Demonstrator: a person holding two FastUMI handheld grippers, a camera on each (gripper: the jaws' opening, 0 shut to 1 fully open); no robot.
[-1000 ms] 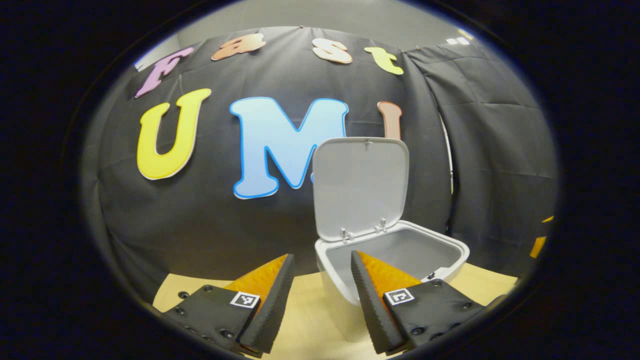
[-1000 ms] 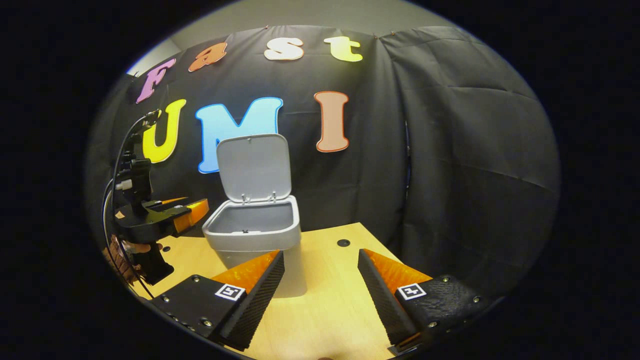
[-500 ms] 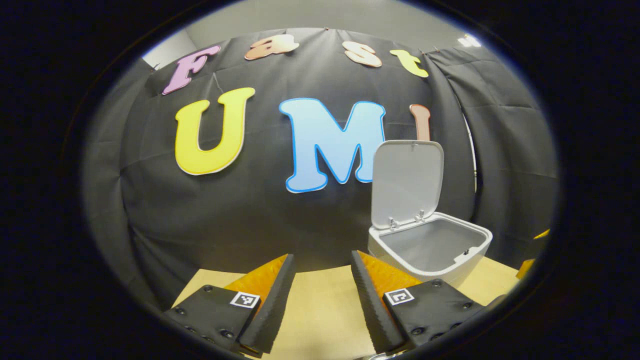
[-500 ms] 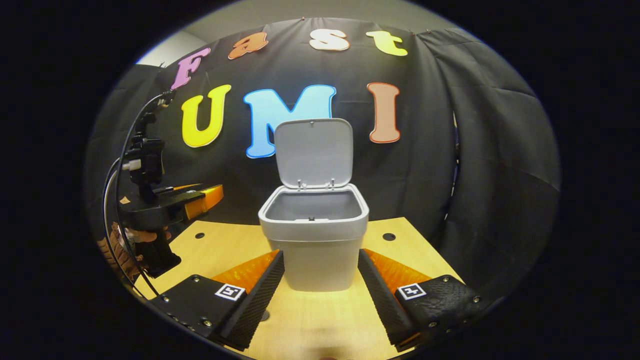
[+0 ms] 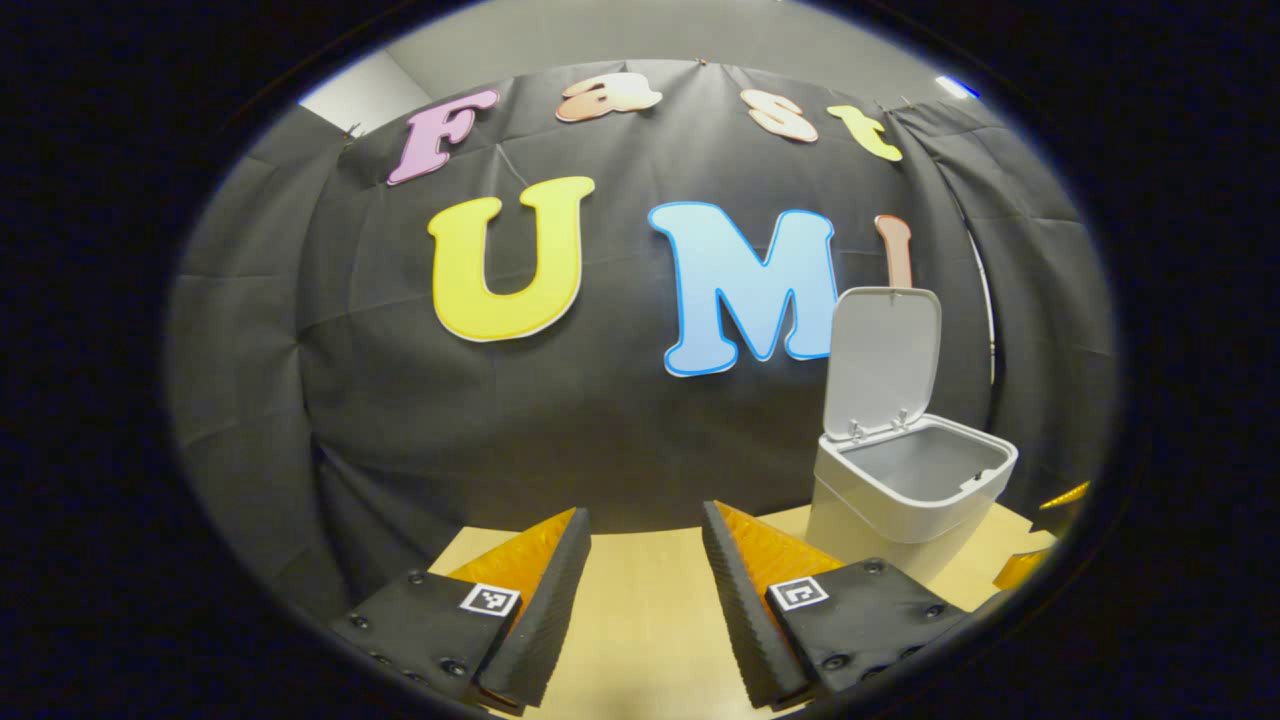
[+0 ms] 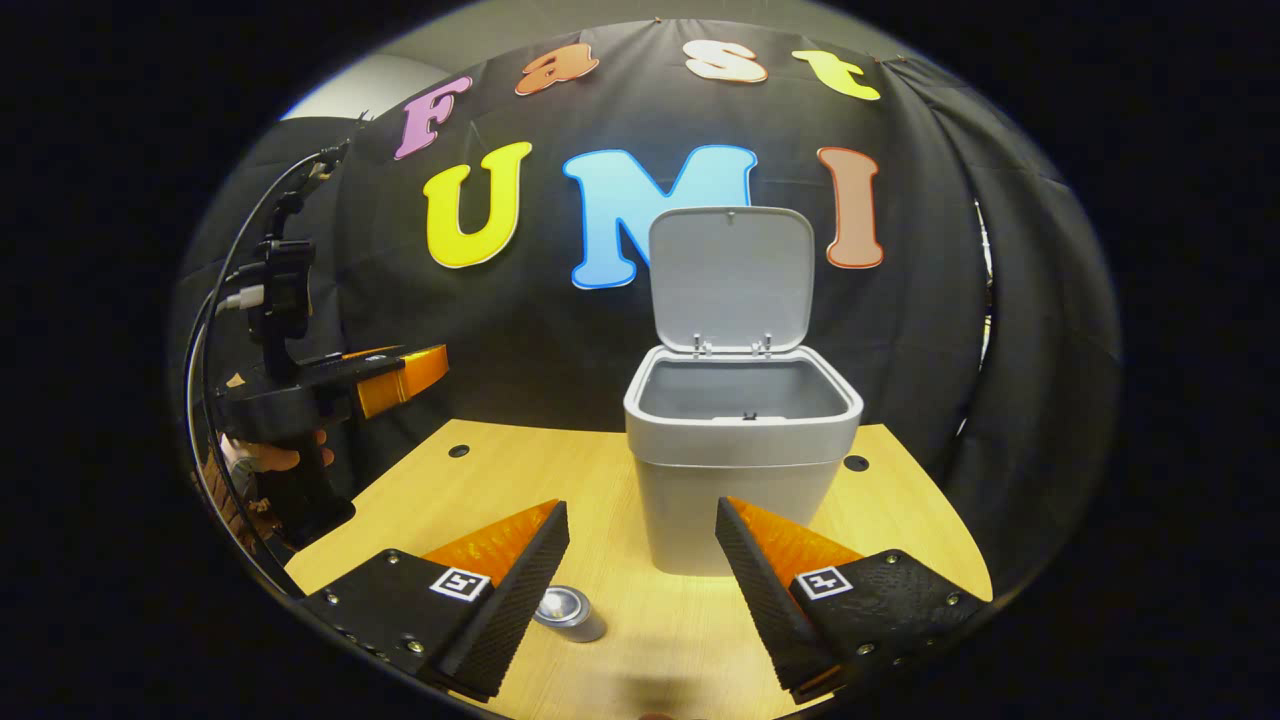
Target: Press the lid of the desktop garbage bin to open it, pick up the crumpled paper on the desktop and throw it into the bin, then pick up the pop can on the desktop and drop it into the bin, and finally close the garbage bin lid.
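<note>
The bin (image 6: 738, 480) is a pale grey plastic tub with rounded corners, standing upright on the wooden worktop (image 6: 520, 480) near its back edge, close to the black cloth wall. Its lid (image 6: 730, 275) is open, swung up on two small hinges at the rear rim and standing nearly vertical, the inner face turned forward. The inside looks grey; its bottom is hidden. In the left gripper view the bin (image 5: 900, 500) stands at the right with its lid (image 5: 882, 360) raised. The can (image 6: 567, 610) is silvery and lies on its side on the worktop in front of the bin, apart from it, one round end facing the camera.
</note>
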